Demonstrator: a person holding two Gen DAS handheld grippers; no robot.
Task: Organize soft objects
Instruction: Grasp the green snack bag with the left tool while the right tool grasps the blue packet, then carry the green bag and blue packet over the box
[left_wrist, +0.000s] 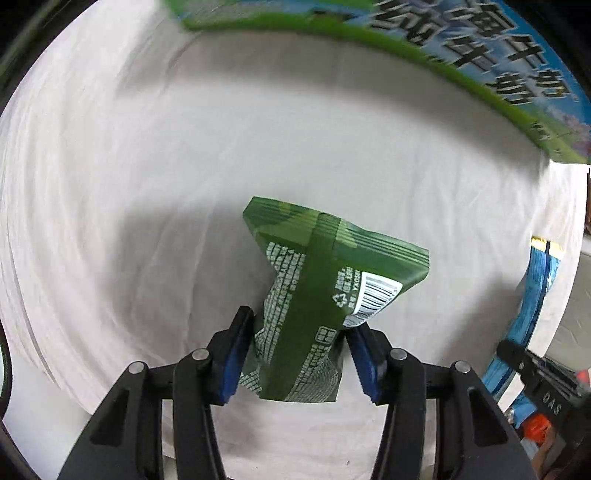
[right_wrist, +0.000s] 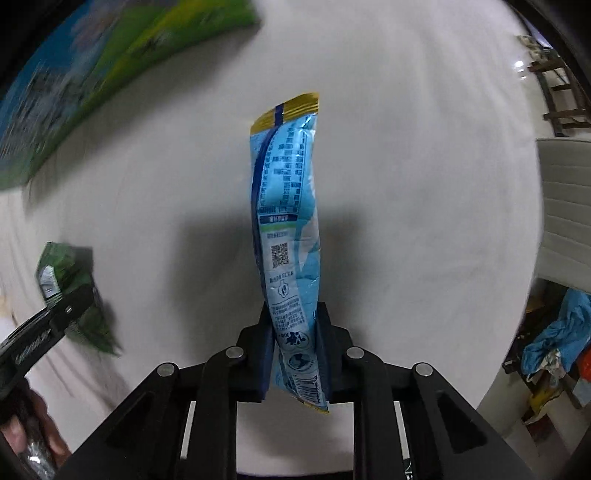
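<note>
My left gripper (left_wrist: 300, 332) is shut on a green snack packet (left_wrist: 325, 280) with white print and a barcode, held above the white cloth. The same packet (right_wrist: 70, 291) and the left gripper show at the left of the right wrist view. My right gripper (right_wrist: 293, 332) is shut on the lower end of a long light-blue packet (right_wrist: 288, 221) with a gold top seal, which stands up from the fingers. That blue packet (left_wrist: 535, 295) shows at the right edge of the left wrist view.
A white cloth (left_wrist: 147, 184) covers the table (right_wrist: 424, 184). A large green and blue carton with printed characters (left_wrist: 461, 55) lies at the far side; it also shows in the right wrist view (right_wrist: 92, 74). Room clutter (right_wrist: 554, 350) lies past the table's right edge.
</note>
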